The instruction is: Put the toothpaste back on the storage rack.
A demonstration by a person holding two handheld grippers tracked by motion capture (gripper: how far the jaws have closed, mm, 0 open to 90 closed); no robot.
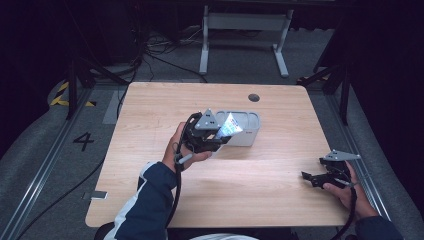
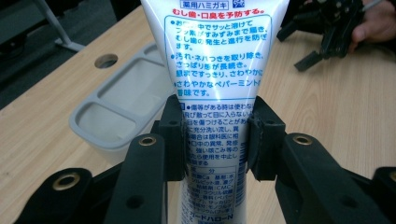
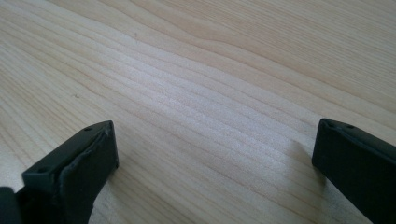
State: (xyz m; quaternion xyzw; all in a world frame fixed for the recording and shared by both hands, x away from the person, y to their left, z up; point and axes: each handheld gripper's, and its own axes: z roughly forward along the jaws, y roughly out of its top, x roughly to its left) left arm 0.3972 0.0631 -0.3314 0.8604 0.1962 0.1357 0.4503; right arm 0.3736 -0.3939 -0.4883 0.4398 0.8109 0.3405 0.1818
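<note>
A white toothpaste tube (image 2: pixel 215 70) with blue Japanese print is clamped between the two pads of my left gripper (image 2: pixel 215 140). In the high view the left gripper (image 1: pixel 214 136) holds the tube (image 1: pixel 231 125) in the air over the near left side of a grey tray (image 1: pixel 250 131) with compartments. The tray (image 2: pixel 116 112) lies below and behind the tube in the left gripper view. My right gripper (image 1: pixel 311 177) rests low near the table's right front, jaws wide apart. Its jaws frame bare wood in the right gripper view, the gripper (image 3: pixel 212 149) holding nothing.
The light wooden table (image 1: pixel 165 110) has a round cable hole (image 1: pixel 253 97) near its far edge. Cables trail from both grippers toward the front edge. Beyond the table stand a white table frame (image 1: pixel 245 25) and dark stands on the floor.
</note>
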